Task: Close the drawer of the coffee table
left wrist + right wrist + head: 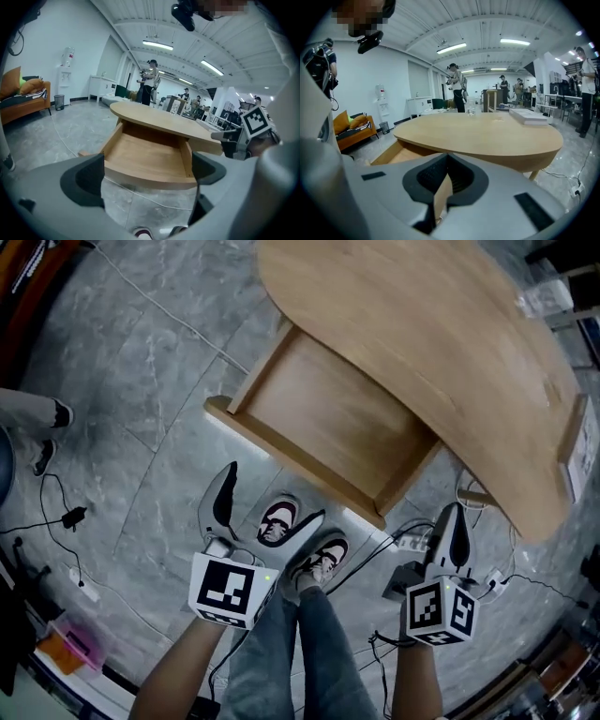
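Your left forearm comes up from the bottom of the head view. It carries the left tool [277, 491] ahead of your shoes [278, 521], with the marker cube facing up at the camera. That tool slants forward and down toward the drawer [328, 418]. Its jaws are spread wide, one finger out to the left and the other angled right over your shoe. In the left gripper view the left tool [147, 173] frames the drawer [145, 154] between its two dark pads. The drawer front lies beyond them and well clear, so nothing is pinched.

Your right forearm runs parallel on the other side, and the right tool [456, 521] tilts down at much the same slant. Its jaws are pressed together on nothing. In the right gripper view the pads of the right tool [445, 187] meet, and a sliver of the drawer [393, 157] shows behind them. This tool sits near the drawer's front right corner, apart from it and just short of the counter [422, 334] edge.

The drawer stands pulled far out from under the oval wooden counter [487, 131], with its bare wooden bottom in full view and its front board facing you. A flat white box [528, 116] rests on the far right of the counter. Cables [56, 512] trail over the grey stone floor [141, 381].
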`<action>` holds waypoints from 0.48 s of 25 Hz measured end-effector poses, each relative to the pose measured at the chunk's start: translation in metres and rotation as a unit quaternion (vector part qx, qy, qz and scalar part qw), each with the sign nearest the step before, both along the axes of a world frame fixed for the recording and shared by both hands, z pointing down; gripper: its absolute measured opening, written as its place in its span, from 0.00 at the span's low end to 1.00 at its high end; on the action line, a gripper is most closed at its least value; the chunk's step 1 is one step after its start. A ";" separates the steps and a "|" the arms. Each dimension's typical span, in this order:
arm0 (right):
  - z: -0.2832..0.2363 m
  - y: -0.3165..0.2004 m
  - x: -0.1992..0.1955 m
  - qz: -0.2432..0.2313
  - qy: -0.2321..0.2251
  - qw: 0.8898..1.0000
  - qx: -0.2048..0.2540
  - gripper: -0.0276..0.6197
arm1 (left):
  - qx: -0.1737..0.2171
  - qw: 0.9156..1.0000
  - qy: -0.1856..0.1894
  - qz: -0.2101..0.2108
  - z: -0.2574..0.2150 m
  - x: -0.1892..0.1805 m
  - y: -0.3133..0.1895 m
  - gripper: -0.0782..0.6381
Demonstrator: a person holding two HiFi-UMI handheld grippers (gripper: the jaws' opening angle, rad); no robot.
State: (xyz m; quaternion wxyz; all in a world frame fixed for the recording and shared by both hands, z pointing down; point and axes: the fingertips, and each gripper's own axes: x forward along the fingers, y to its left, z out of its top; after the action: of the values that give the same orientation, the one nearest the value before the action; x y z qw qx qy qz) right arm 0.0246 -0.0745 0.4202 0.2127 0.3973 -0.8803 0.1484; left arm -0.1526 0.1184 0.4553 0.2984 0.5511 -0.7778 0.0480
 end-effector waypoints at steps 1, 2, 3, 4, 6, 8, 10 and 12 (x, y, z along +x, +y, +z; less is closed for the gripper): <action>0.002 0.000 -0.001 0.003 0.001 1.000 -0.001 0.04 | 0.006 1.000 -0.004 0.006 0.005 -0.001 0.000 0.91; 0.005 -0.002 -0.003 0.003 0.002 1.000 0.001 0.04 | 0.011 1.000 -0.004 0.007 0.010 -0.003 0.000 0.91; 0.007 -0.003 -0.006 -0.001 0.006 1.000 0.004 0.04 | 0.014 1.000 -0.004 0.004 0.016 -0.004 0.000 0.91; 0.010 -0.005 -0.009 -0.007 0.011 1.000 0.008 0.04 | 0.015 1.000 -0.006 0.004 0.023 -0.006 0.001 0.91; 0.016 -0.008 -0.016 -0.025 0.022 0.999 0.019 0.04 | 0.014 1.000 -0.016 0.013 0.039 -0.007 0.004 0.91; 0.021 -0.009 -0.021 -0.038 0.031 0.998 0.029 0.04 | 0.013 0.999 -0.024 0.025 0.055 -0.008 0.008 0.91; 0.024 -0.011 -0.023 -0.044 0.035 0.998 0.038 0.04 | 0.011 0.999 -0.031 0.041 0.070 -0.008 0.011 0.91; 0.027 -0.014 -0.023 -0.045 0.037 0.997 0.047 0.04 | 0.011 0.997 -0.041 0.059 0.082 -0.007 0.012 0.91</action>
State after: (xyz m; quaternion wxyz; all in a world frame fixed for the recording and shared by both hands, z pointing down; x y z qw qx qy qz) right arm 0.0017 -0.0885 0.4468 0.2330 0.3725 -0.8946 0.0821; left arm -0.1600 0.1306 0.5371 0.2570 0.5971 -0.7557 0.0794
